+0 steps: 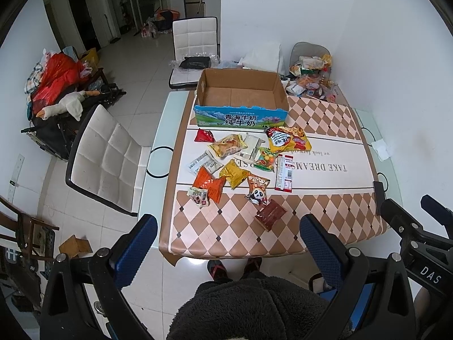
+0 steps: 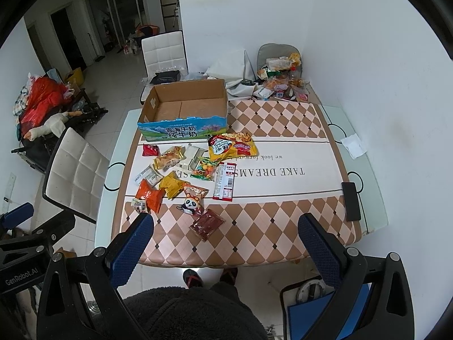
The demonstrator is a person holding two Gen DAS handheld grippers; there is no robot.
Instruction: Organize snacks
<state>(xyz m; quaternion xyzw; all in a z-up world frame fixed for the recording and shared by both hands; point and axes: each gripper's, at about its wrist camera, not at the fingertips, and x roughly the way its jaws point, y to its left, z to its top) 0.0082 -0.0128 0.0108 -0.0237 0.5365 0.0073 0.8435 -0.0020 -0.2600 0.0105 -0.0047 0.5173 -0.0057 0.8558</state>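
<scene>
Right wrist: phone (image 2: 351, 200) near table (image 2: 283, 235) edge, chair (image 2: 75, 170) beside.

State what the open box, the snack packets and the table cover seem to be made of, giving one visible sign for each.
Open box: corrugated cardboard, matte brown inside, printed outside.
Snack packets, such as the big yellow one: thin plastic film, likely; crinkled and glossy.
Table cover: possibly vinyl; smooth printed surface, edge draping over the table.
</scene>
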